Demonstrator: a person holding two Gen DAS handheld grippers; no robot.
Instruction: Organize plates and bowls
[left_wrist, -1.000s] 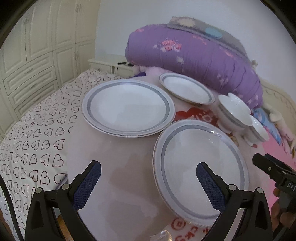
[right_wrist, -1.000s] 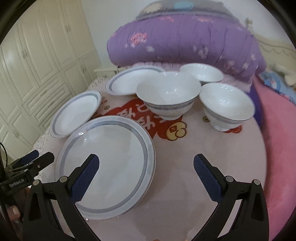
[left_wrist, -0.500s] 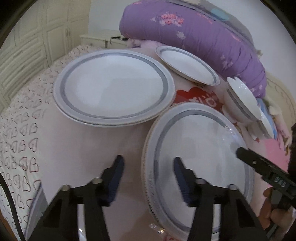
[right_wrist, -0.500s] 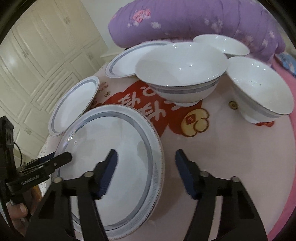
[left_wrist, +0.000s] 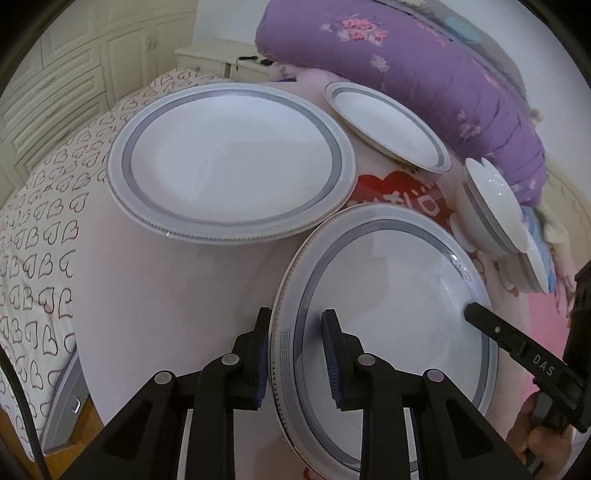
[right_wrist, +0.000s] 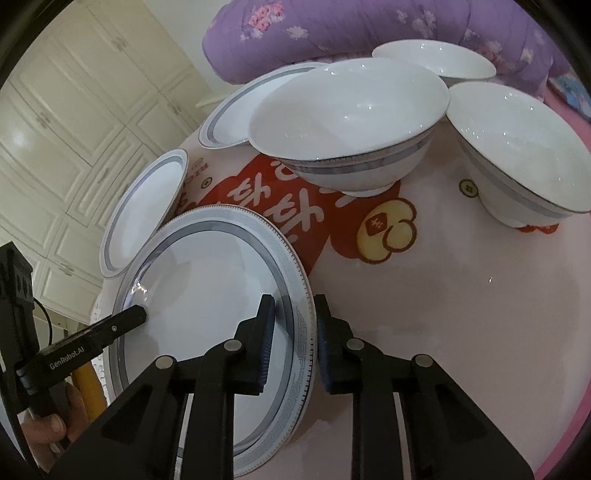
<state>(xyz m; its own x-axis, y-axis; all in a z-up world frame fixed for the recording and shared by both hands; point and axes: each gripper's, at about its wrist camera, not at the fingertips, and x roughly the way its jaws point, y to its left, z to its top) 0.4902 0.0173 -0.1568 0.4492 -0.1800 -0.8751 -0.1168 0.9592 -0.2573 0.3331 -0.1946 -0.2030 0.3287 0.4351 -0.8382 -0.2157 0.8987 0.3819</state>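
Note:
A large white plate with a grey band (left_wrist: 388, 314) (right_wrist: 207, 295) lies at the near edge of the round table. My left gripper (left_wrist: 295, 332) straddles its left rim; the jaws are closing and the pads press the rim. At the opposite rim my right gripper (right_wrist: 293, 321) does the same, its jaws closing on the patterned edge. A second large plate (left_wrist: 229, 162) (right_wrist: 144, 210) sits behind, its edge under the near plate's rim. Farther back lie a smaller plate (left_wrist: 388, 125) and three white bowls (right_wrist: 347, 118) (right_wrist: 517, 147) (right_wrist: 436, 62).
The table wears a pink cloth (right_wrist: 443, 314) with a red printed patch (right_wrist: 280, 206). A rolled purple quilt (left_wrist: 424, 66) lies behind the dishes. A bed with a heart-print sheet (left_wrist: 37, 240) is at the left, and cream wardrobe doors (right_wrist: 74, 110) stand beyond.
Both grippers came down and forward onto the near plate. Their jaws went from wide apart to narrow, one around each side of its rim.

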